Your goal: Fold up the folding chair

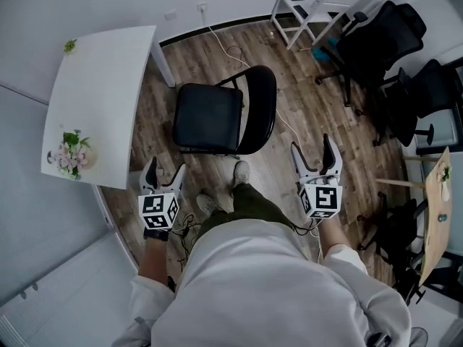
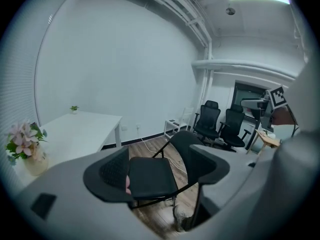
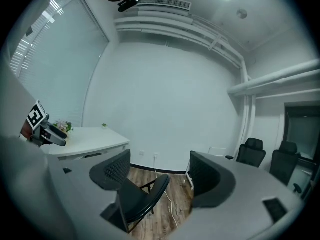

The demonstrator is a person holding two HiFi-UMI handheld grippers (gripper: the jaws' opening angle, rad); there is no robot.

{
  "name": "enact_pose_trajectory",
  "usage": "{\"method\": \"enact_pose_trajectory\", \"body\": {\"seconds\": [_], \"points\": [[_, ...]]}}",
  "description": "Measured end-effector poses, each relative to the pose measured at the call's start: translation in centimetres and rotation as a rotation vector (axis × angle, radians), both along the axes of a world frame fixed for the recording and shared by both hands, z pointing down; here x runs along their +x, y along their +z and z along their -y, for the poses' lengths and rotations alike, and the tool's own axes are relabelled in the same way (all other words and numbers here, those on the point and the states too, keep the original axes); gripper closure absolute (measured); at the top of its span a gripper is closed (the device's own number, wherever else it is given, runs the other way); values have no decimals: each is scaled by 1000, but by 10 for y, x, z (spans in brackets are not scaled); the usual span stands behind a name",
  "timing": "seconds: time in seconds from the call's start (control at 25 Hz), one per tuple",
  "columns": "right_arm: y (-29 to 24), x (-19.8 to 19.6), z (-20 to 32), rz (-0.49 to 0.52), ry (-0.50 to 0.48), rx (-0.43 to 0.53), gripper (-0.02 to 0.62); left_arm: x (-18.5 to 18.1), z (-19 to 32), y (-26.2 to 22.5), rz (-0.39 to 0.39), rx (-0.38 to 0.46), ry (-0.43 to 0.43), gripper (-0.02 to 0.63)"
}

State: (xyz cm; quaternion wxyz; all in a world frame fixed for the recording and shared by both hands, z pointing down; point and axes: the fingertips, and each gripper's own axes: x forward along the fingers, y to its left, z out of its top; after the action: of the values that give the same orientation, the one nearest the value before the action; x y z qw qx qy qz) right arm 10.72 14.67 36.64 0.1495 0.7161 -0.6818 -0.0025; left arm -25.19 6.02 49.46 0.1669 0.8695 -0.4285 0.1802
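Note:
The black folding chair (image 1: 217, 114) stands unfolded on the wooden floor, its seat (image 1: 208, 118) to the left and its backrest (image 1: 260, 107) to the right. My left gripper (image 1: 164, 170) hovers open near the seat's front left corner, apart from it. My right gripper (image 1: 312, 152) is open to the right of the backrest, also clear of it. In the left gripper view the chair (image 2: 150, 176) shows between the open left gripper (image 2: 159, 168) jaws, farther off. The right gripper view has the chair (image 3: 142, 199) edge-on, low between the spread jaws of the right gripper (image 3: 160, 176).
A white table (image 1: 101, 100) with a flower pot (image 1: 71, 154) stands left of the chair. A white cable (image 1: 231, 53) runs over the floor behind it. Black office chairs (image 1: 383, 42) and a white rack (image 1: 311, 13) stand at the back right. The person's feet (image 1: 241, 172) are just before the chair.

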Motion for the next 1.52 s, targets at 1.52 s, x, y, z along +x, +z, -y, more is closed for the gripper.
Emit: {"method": "enact_pose_trajectory", "body": {"seconds": [1.52], "points": [[331,119,327,471,43,-700,262,-17,216,503,221,-784,-41,229]]}}
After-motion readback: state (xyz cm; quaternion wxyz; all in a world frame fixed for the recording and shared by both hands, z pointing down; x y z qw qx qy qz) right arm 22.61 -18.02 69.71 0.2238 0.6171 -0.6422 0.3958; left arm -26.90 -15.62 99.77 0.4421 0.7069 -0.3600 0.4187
